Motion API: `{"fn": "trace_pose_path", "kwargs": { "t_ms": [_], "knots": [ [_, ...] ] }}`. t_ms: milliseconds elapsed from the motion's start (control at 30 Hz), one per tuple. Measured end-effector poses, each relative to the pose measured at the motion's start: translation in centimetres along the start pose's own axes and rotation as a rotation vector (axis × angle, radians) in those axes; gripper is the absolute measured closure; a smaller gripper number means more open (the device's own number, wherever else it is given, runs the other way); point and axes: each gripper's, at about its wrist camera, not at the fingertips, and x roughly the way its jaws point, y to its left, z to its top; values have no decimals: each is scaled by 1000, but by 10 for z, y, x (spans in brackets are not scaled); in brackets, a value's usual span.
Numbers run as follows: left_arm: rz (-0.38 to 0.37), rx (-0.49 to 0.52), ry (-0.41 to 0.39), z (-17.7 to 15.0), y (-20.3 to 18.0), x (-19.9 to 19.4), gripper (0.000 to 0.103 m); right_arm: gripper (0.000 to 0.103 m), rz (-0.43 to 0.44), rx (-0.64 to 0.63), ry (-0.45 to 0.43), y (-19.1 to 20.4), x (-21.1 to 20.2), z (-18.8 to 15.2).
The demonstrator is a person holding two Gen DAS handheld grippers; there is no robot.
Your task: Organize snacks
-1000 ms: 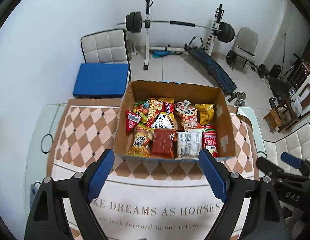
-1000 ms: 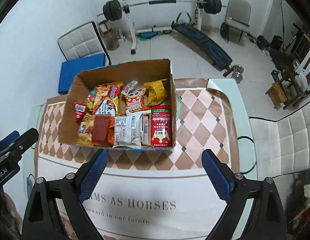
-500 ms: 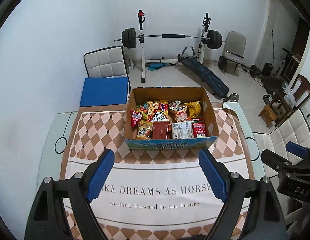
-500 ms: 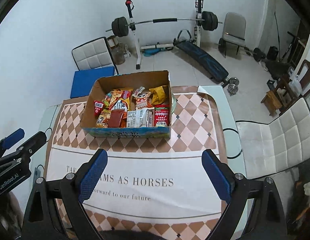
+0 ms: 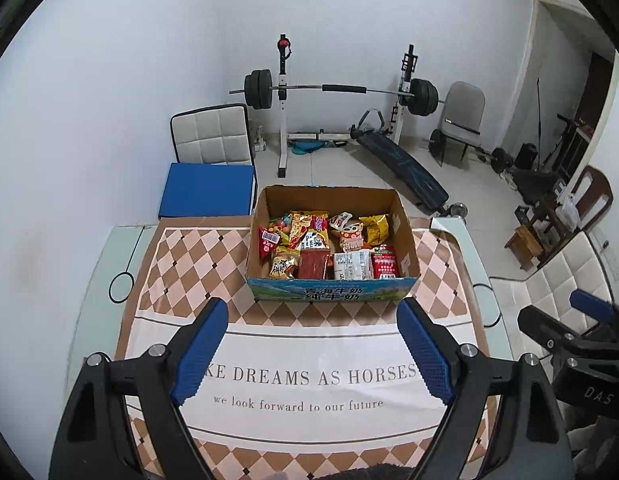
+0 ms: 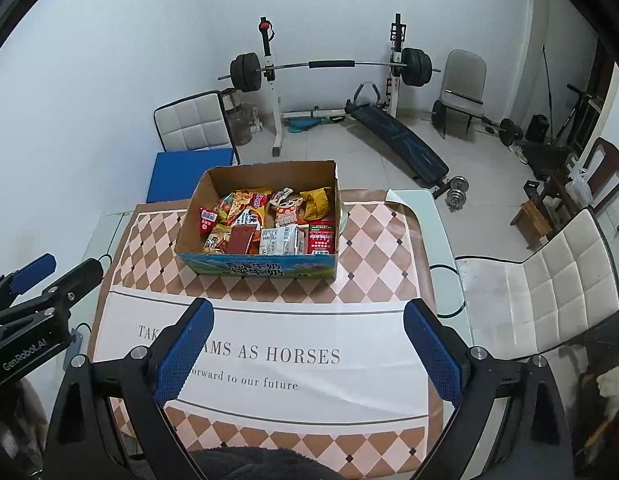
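An open cardboard box (image 5: 333, 294) stands on the far half of the table and also shows in the right wrist view (image 6: 253, 268). It holds several snack packets (image 5: 329, 244), among them a red packet (image 5: 384, 266), a white packet (image 5: 351, 265) and a gold packet (image 5: 375, 227). The packets show in the right wrist view too (image 6: 269, 228). My left gripper (image 5: 311, 354) is open and empty, above the near part of the table, well short of the box. My right gripper (image 6: 309, 350) is open and empty, beside it.
The table carries a checkered cloth with printed words (image 5: 309, 376). A white chair (image 6: 549, 292) stands to the right and a chair with a blue cushion (image 5: 207, 188) behind the table. A barbell rack (image 5: 341, 92) and bench (image 5: 405, 168) stand by the far wall.
Both grippers have drawn back and risen away from the box, which now looks smaller and farther off. Both stay open. The snacks have not moved.
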Motion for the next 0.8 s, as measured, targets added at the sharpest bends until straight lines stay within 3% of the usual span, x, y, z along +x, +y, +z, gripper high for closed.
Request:
{"fn": "trace_pose_path", "kwargs": {
  "t_ms": [67,100,133,300,800],
  "knots": [
    [-16,-19,-8,1,4,4,15,2,-3,-2,-7,0,2,1],
    [-16,-22,-10,2,5,6,4,2,-15,-15,-14,2,4,1],
    [-16,-22,-12,3,6,9,1,2,-24,-23,-17,4,6,2],
    [11,-6,-36,8,8,17,1,2,-34,-15,-23,7,21,8],
    [68,16,-8,16,10,52,1,1,-66,19,-46,4,51,33]
  ]
}}
